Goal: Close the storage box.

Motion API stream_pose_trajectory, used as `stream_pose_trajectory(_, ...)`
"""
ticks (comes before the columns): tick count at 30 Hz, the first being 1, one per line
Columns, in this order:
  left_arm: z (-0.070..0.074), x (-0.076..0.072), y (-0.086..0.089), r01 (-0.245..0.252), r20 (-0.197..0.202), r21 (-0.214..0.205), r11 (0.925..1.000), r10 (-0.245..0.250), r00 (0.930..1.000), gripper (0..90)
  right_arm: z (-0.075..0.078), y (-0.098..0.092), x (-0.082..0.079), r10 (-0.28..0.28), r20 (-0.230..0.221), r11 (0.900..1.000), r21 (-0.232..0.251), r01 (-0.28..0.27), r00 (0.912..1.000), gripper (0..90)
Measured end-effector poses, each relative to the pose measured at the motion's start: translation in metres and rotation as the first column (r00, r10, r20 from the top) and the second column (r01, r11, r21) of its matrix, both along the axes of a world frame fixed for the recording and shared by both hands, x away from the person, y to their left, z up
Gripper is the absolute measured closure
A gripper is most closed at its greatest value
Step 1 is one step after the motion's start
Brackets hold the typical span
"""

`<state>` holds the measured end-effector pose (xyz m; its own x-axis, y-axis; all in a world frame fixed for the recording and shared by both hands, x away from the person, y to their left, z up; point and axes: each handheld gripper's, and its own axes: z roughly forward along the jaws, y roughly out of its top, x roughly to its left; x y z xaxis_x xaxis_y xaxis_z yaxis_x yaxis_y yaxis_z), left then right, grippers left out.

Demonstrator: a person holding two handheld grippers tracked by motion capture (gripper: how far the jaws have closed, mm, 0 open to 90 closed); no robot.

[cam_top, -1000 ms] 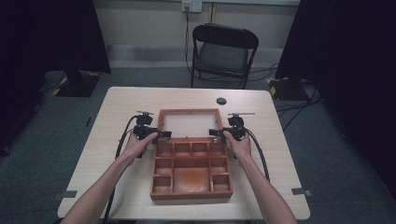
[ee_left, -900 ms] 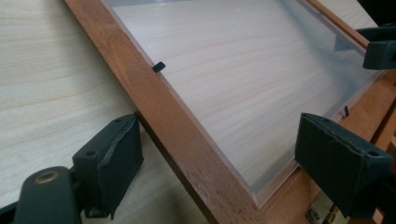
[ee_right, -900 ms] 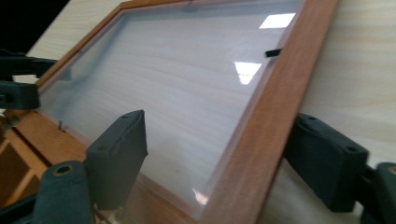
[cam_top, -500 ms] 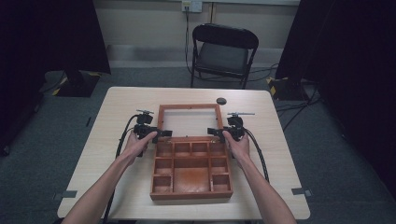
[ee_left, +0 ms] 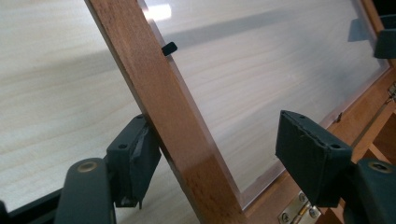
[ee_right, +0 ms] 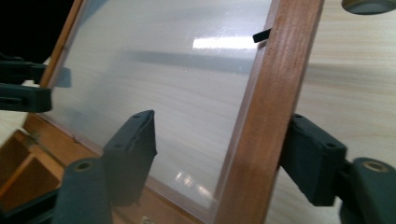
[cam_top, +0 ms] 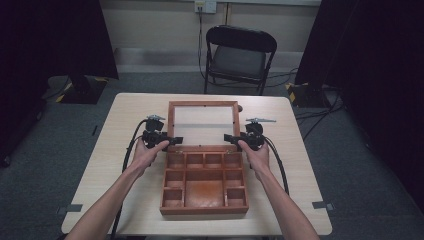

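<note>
The glazed lid (cam_top: 204, 126) is seen raised behind the wooden box (cam_top: 204, 182) on the table (cam_top: 300, 165); its left rail is straddled by the left gripper (ee_left: 219, 158), jaws just closing, its right rail by the spread right gripper (ee_right: 224, 154)

Both forearms reach forward; left tongs (cam_top: 176, 141) have just been closing, right tongs (cam_top: 227, 138) part-open, jaws pointing inward toward each other.
</note>
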<state>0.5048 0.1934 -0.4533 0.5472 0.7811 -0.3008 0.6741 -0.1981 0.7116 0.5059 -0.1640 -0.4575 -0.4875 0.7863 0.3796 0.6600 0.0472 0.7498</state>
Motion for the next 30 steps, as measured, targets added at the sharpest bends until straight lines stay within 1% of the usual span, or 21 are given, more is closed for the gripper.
stream_pose_trajectory(2, 0.003, -0.001, -0.001, 0.0, 0.008, 0.01, 0.9999, 0.0, 1.0, 31.1, 0.001, 0.0, -0.001, -0.001, 0.002, 1.0, -0.003, 0.001, 1.0, 28.2)
stream_pose_trajectory(3, 0.004, -0.001, 0.0, -0.004, 0.012, 0.006, 1.0, 0.004, 0.9999, 32.8, 0.003, 0.0, -0.002, 0.0, 0.007, 1.0, -0.009, 0.0, 1.0, 28.6)
stream_pose_trajectory(5, 0.006, -0.001, 0.0, 0.004, 0.019, 0.007, 1.0, -0.004, 0.9998, 34.9, 0.006, -0.001, -0.004, -0.001, 0.01, 0.9999, -0.016, 0.001, 1.0, 30.3)
stream_pose_trajectory(8, 0.008, -0.002, 0.0, 0.006, 0.036, -0.004, 1.0, -0.006, 0.9993, 35.4, 0.01, -0.003, -0.007, 0.003, 0.009, 1.0, -0.006, -0.003, 1.0, 30.6)
stream_pose_trajectory(9, 0.009, -0.002, 0.0, 0.008, 0.039, -0.003, 1.0, -0.008, 0.9992, 35.4, 0.012, -0.004, -0.009, 0.006, 0.017, 1.0, -0.003, -0.006, 0.9998, 31.6)
stream_pose_trajectory(10, 0.01, -0.002, 0.0, 0.01, 0.039, -0.01, 0.9999, -0.01, 0.9992, 35.4, 0.012, -0.004, -0.009, 0.006, 0.017, 1.0, -0.003, -0.006, 0.9998, 31.6)
stream_pose_trajectory(12, 0.013, -0.002, 0.001, 0.022, 0.04, -0.008, 0.9997, -0.022, 0.999, 35.7, 0.015, -0.004, -0.011, 0.003, 0.022, 1.0, -0.009, -0.003, 0.9998, 32.1)
stream_pose_trajectory(16, 0.016, -0.004, 0.002, 0.026, 0.044, -0.011, 0.9996, -0.025, 0.9987, 37.0, 0.017, -0.005, -0.014, 0.006, 0.028, 0.9999, -0.011, -0.005, 0.9996, 33.8)
stream_pose_trajectory(19, 0.018, -0.005, 0.004, 0.027, 0.049, -0.015, 0.9995, -0.026, 0.9985, 38.5, 0.018, -0.006, -0.016, 0.011, 0.041, 0.9999, -0.01, -0.011, 0.9991, 34.1)
stream_pose_trajectory(22, 0.021, -0.006, 0.007, 0.039, 0.055, -0.022, 0.999, -0.038, 0.9978, 42.6, 0.022, -0.007, -0.019, 0.02, 0.049, 0.9998, -0.007, -0.02, 0.9986, 34.2)
stream_pose_trajectory(24, 0.024, -0.009, 0.009, 0.049, 0.068, -0.025, 0.9985, -0.047, 0.9966, 44.9, 0.024, -0.008, -0.021, 0.025, 0.056, 0.9997, -0.007, -0.024, 0.9981, 35.4)
stream_pose_trajectory(30, 0.027, -0.014, 0.01, 0.049, 0.092, -0.028, 0.9984, -0.047, 0.9947, 49.4, 0.025, -0.012, -0.027, 0.028, 0.066, 0.9996, -0.001, -0.028, 0.9974, 38.9)
